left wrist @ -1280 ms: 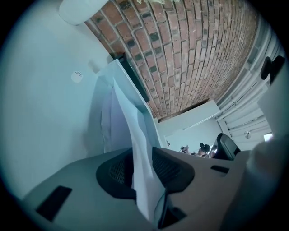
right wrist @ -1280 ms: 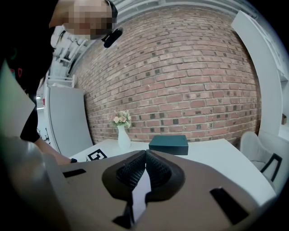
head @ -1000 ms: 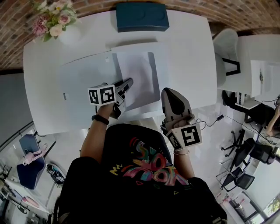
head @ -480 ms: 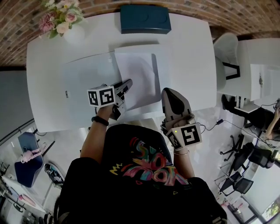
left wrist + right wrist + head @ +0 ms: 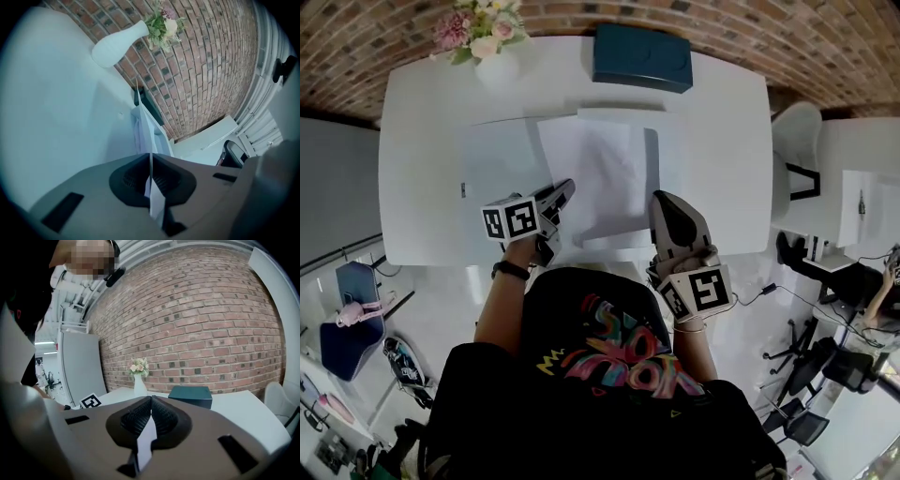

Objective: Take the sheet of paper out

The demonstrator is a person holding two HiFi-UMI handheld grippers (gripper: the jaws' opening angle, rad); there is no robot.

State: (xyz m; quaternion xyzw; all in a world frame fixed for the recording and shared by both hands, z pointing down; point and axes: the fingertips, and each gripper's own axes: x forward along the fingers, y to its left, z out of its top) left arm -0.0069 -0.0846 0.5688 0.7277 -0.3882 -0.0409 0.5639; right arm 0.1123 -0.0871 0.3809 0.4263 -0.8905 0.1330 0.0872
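Note:
A white sheet of paper (image 5: 600, 173) lies partly across an open clear folder (image 5: 502, 159) on the white table (image 5: 422, 206). My left gripper (image 5: 567, 187) is at the sheet's near left corner. In the left gripper view its jaws (image 5: 150, 161) are shut, and the sheet (image 5: 143, 124) runs edge-on from them toward the brick wall. My right gripper (image 5: 661, 199) hovers at the table's near edge, just right of the sheet. Its jaws (image 5: 151, 401) are shut with nothing between them.
A white vase of flowers (image 5: 492, 56) stands at the far left corner, and a dark teal box (image 5: 642, 56) at the far middle. A white chair (image 5: 797, 131) sits past the table's right end. The person's body fills the near side.
The left gripper has moved left across the table, and the sheet has slid left with it over the folder. The right gripper shifted slightly. Both jaws stayed shut.

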